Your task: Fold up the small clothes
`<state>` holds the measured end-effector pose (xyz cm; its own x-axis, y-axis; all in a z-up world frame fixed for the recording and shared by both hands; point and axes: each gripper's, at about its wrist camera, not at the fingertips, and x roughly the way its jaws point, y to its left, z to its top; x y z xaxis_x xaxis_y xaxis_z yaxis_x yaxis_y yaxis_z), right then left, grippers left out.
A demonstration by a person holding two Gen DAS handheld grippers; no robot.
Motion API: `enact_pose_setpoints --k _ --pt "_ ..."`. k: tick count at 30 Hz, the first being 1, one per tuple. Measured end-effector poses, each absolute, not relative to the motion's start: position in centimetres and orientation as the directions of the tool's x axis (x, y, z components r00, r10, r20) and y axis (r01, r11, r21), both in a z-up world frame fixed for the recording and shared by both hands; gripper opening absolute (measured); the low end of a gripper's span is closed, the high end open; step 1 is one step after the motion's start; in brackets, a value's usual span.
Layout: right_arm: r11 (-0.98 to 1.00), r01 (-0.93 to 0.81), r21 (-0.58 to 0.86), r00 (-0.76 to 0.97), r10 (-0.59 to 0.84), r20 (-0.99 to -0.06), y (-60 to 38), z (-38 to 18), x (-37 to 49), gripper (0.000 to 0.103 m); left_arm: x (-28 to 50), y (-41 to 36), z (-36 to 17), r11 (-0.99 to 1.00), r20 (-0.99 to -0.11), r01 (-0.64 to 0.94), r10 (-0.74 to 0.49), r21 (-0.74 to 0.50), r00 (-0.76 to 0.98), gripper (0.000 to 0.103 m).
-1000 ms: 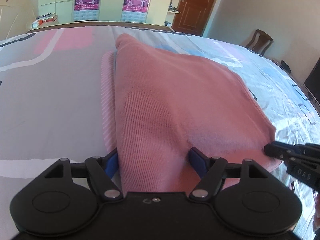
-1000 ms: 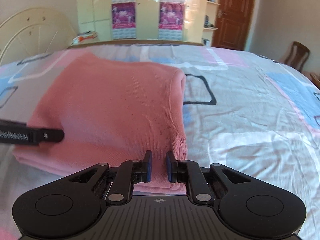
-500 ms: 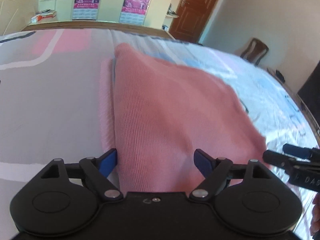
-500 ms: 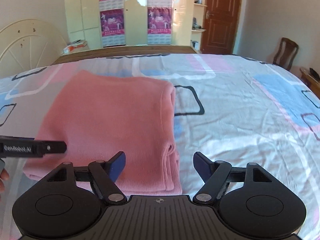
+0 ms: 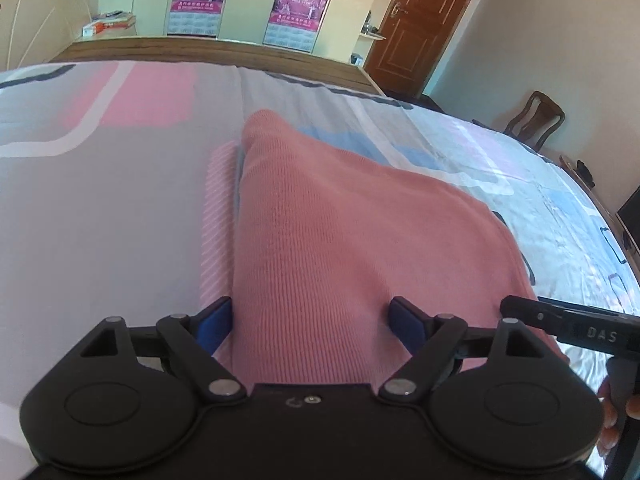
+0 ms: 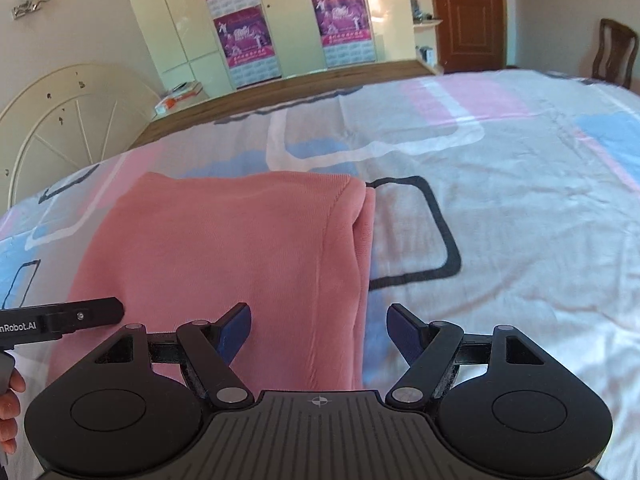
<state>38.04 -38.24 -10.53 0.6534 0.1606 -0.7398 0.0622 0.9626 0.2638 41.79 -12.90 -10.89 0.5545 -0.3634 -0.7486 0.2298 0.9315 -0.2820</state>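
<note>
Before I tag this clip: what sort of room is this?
Most likely a bedroom: a wide bed under a patterned bedsheet, a curved headboard, and a wardrobe hung with posters.

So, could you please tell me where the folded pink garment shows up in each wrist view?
Left wrist view: the pink garment fills the centre, running from mid-frame down between the open blue pads.
Right wrist view: the garment lies left of centre, its right edge above the claw gap.
Shared landmark: the brown door, upper right in both.
</note>
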Motion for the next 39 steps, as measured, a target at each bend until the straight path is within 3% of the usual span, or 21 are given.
enact_pose_setpoints --k 4,9,12,13,18,20,23,31,39 --pt "0.948 0.066 0.311 0.641 0.199 -0.742 -39.3 -11.8 39.3 0.075 42.6 -13.5 -11.7 0.927 -0.752 0.229 -0.374 -0.296 0.543 0.089" --pt "0.921 0.041 0.387 0.649 0.270 -0.711 -39.5 -12.2 40.0 0.074 43.3 -14.1 -12.2 0.919 -0.753 0.244 -0.393 -0.308 0.528 0.088" --pt "0.908 0.020 0.419 0.641 0.310 -0.702 -39.3 -12.1 39.7 0.041 43.1 -13.8 -11.8 0.908 -0.742 0.244 -0.419 -0.341 0.522 0.070" --pt "0.896 0.020 0.443 0.637 0.330 -0.697 -39.4 -12.2 39.7 0.034 43.0 -13.6 -11.6 0.904 -0.736 0.243 -0.427 -0.351 0.526 0.060" --pt "0.882 0.030 0.470 0.645 0.343 -0.683 -39.8 -12.5 39.7 0.033 43.5 -13.2 -12.1 0.896 -0.730 0.241 -0.443 -0.372 0.520 0.054" --pt "0.885 0.031 0.464 0.640 0.339 -0.689 -39.4 -12.1 39.5 0.025 43.4 -13.3 -11.8 0.896 -0.729 0.240 -0.444 -0.374 0.521 0.044" --pt "0.873 0.022 0.487 0.634 0.364 -0.683 -39.0 -11.4 39.3 0.023 43.0 -13.1 -10.7 0.882 -0.711 0.258 -0.471 -0.394 0.523 0.034" --pt "0.822 -0.003 0.569 0.673 0.422 -0.607 -37.6 -7.5 38.1 0.022 42.1 -11.3 -7.6 0.833 -0.643 0.285 -0.548 -0.474 0.534 0.032" --pt "0.800 -0.091 0.593 0.673 0.488 -0.556 -29.6 -3.5 37.9 0.022 40.3 -4.1 -3.7 0.854 -0.608 0.286 -0.512 -0.435 0.607 0.032"
